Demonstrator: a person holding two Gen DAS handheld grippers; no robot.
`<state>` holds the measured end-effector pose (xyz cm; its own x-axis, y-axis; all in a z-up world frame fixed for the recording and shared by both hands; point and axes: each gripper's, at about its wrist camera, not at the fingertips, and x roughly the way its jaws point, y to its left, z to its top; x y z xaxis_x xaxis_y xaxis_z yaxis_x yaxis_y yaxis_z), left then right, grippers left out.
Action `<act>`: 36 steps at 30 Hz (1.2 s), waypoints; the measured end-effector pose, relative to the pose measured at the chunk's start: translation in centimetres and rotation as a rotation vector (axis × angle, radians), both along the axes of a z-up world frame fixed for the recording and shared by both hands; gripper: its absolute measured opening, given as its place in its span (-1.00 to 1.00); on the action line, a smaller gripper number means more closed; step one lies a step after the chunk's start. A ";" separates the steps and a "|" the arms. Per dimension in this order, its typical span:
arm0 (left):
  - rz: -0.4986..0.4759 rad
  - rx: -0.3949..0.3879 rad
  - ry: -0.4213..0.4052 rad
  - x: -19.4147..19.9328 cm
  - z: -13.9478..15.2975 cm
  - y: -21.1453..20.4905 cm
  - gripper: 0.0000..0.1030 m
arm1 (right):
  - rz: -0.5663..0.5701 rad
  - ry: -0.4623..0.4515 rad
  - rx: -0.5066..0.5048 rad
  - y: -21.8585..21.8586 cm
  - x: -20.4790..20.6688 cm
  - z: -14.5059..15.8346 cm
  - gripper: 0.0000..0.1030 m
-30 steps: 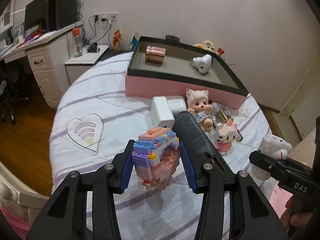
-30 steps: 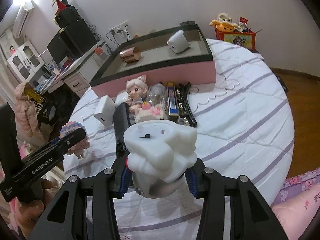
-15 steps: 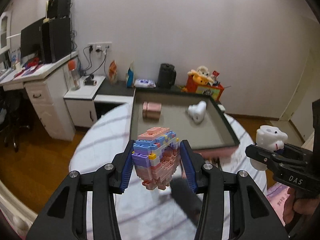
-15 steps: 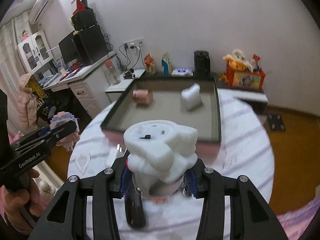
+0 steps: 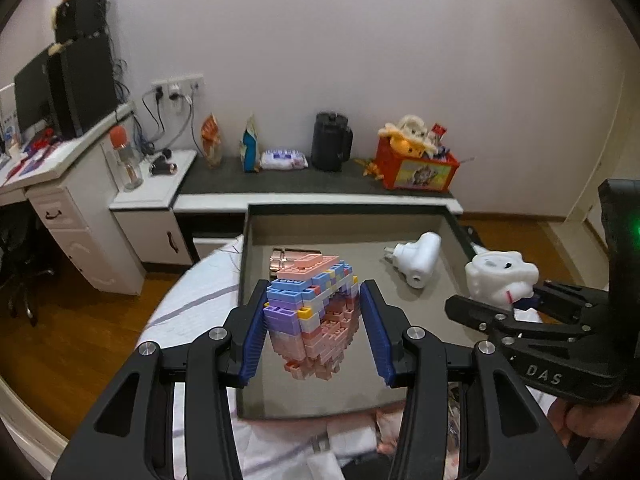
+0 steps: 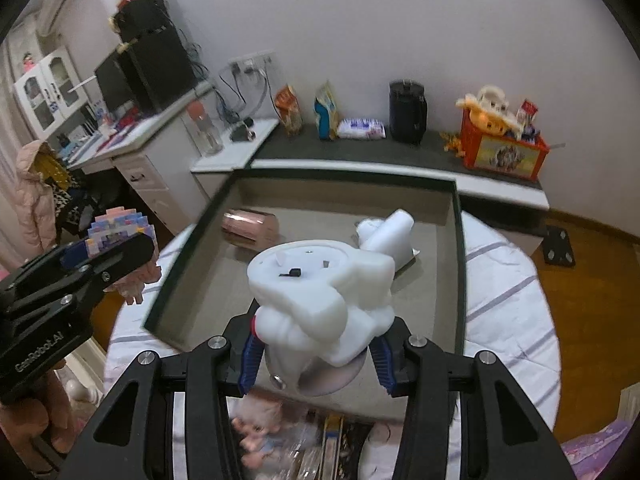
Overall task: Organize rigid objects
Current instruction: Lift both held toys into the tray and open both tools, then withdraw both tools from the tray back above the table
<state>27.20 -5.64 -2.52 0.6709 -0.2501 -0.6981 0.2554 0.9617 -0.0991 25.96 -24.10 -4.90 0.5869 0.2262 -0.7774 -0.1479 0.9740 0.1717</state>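
My left gripper (image 5: 314, 334) is shut on a pastel brick-built figure (image 5: 312, 312), held in the air over the near part of the dark-rimmed tray (image 5: 244, 264). My right gripper (image 6: 316, 354) is shut on a white plastic toy figure (image 6: 320, 284), also above the tray (image 6: 460, 264). In the left wrist view the right gripper (image 5: 508, 300) with the white toy (image 5: 498, 276) hangs at the tray's right side. The left gripper (image 6: 104, 252) shows at the left in the right wrist view. Inside the tray lie a copper cylinder (image 6: 250, 226) and a white plug-like object (image 6: 386, 234).
The tray rests on a round table with a striped white cloth (image 6: 512, 304). A doll (image 6: 256, 428) and other small items lie on the cloth below the grippers. Behind stand a low dark bench (image 5: 304, 184), a red toy box (image 5: 416, 166) and a white desk (image 5: 68, 184).
Both grippers have moved forward and up from over the cloth to above the tray, each still holding its toy. The loose items on the cloth have dropped out of the view's centre.
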 end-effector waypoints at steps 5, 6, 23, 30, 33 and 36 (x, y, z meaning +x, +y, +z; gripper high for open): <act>-0.009 0.028 0.078 3.2 -3.6 -1.4 -0.12 | -0.017 0.078 -0.003 -0.7 3.0 -3.2 -0.09; -0.010 0.032 0.088 3.5 -4.1 -1.6 -0.12 | -0.021 0.089 -0.004 -0.8 3.4 -3.6 -0.09; 0.033 0.116 0.106 4.1 -5.7 -1.9 0.83 | -0.023 0.152 -0.005 -1.2 4.8 -5.6 0.39; 0.064 0.118 0.036 0.3 -2.0 0.1 0.96 | -0.072 0.086 0.015 -1.5 1.9 -2.9 0.61; 0.070 0.113 0.006 -2.0 -0.5 1.0 0.98 | -0.079 0.059 0.043 -1.5 -0.2 -1.3 0.62; 0.078 0.096 -0.019 -4.8 1.0 2.0 0.99 | -0.085 0.023 0.074 -1.6 -3.0 0.5 0.62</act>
